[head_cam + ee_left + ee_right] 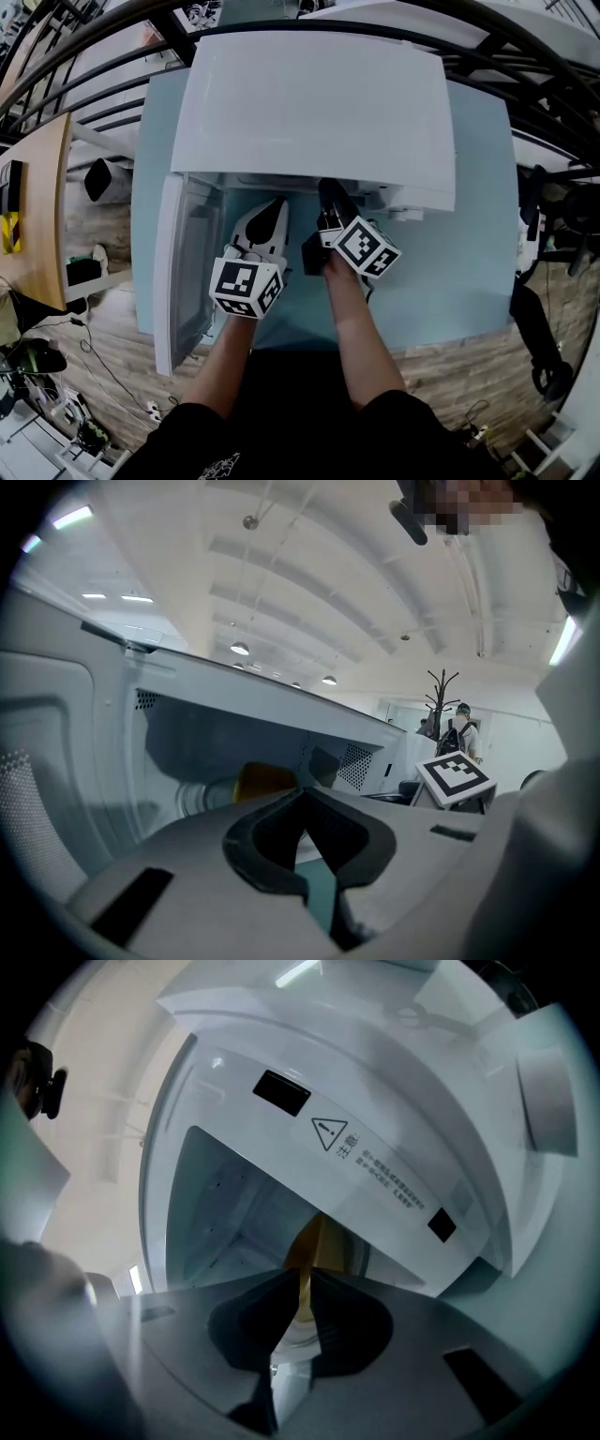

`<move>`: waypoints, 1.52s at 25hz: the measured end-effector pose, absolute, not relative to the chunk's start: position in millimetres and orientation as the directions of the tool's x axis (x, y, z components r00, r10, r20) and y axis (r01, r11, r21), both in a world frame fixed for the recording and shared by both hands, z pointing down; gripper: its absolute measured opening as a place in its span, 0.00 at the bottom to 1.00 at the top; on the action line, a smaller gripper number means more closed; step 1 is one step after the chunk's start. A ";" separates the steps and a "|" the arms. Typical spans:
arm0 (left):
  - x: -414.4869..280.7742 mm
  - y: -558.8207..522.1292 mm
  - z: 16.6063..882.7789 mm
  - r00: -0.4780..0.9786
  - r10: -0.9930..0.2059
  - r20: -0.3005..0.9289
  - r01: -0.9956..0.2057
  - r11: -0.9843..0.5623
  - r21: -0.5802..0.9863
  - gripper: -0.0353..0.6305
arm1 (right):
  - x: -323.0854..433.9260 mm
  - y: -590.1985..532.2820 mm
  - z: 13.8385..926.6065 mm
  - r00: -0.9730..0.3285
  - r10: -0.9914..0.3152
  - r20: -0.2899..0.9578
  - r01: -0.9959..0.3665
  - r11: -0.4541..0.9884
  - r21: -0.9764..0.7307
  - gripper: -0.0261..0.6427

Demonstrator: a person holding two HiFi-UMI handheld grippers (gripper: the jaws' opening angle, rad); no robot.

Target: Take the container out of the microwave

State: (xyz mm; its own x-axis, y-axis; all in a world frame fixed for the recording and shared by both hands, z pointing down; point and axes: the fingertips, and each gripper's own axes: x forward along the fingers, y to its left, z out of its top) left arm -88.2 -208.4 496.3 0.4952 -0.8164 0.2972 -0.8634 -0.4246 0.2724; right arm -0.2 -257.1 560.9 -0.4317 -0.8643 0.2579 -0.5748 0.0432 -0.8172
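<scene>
- Container is sitting inside the microwave, at twelve o'clock; right tongs are seemingly pinching its yellow rim.
- Left tongs are hanging nearly closed, empty.
- Best pulling straight towards six o'clock, level.

head view: steeply down over microwave | both gripper views: close, looking into it

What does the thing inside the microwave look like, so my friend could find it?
Find the big white microwave on the pale blue table, its door swung open to the left. Look into the opening: the container is the only amber-yellow thing in there, and all around it is white or grey.
</scene>
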 end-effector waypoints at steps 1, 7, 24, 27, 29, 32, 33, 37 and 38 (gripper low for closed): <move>-88.1 -208.5 496.6 0.497 -0.815 0.299 -0.863 -0.427 0.272 0.06 | 0.0 -258.1 562.4 -0.426 -0.867 0.258 -0.576 0.040 -0.817 0.06; -93.9 -210.1 496.4 0.493 -0.818 0.297 -0.865 -0.422 0.273 0.06 | -0.1 -267.8 560.5 -0.391 -0.888 0.243 -0.584 0.035 -0.811 0.11; -92.4 -219.8 503.8 0.500 -0.808 0.312 -0.862 -0.431 0.267 0.06 | -0.2 -283.6 566.5 -0.324 -0.908 0.267 -0.636 0.000 -0.772 0.16; -94.2 -221.4 504.0 0.497 -0.810 0.311 -0.864 -0.427 0.268 0.06 | -0.5 -286.4 567.8 -0.312 -0.909 0.276 -0.644 -0.010 -0.765 0.16; -93.8 -222.3 504.3 0.497 -0.810 0.310 -0.863 -0.427 0.268 0.06 | 0.1 -287.8 568.5 -0.306 -0.910 0.280 -0.653 -0.014 -0.757 0.16; -92.2 -223.5 503.5 0.500 -0.809 0.309 -0.862 -0.432 0.265 0.06 | 0.4 -289.8 569.3 -0.300 -0.910 0.287 -0.661 -0.019 -0.751 0.16; -91.9 -224.1 502.7 0.501 -0.809 0.307 -0.862 -0.432 0.266 0.06 | -0.2 -290.7 569.3 -0.299 -0.909 0.289 -0.661 -0.021 -0.750 0.16; -92.3 -226.3 500.4 0.499 -0.812 0.303 -0.862 -0.428 0.273 0.06 | 0.0 -292.3 571.1 -0.295 -0.906 0.305 -0.665 -0.035 -0.746 0.16; -92.8 -226.6 500.8 0.499 -0.812 0.303 -0.862 -0.427 0.274 0.06 | 0.3 -292.4 571.8 -0.293 -0.905 0.309 -0.667 -0.038 -0.744 0.16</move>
State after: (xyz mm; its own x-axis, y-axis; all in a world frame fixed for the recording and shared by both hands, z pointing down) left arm -92.8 -226.6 500.8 0.4987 -0.8120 0.3033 -0.8618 -0.4269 0.2740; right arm 0.3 -292.4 571.8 -0.2929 -0.9048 0.3090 -0.6670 -0.0382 -0.7441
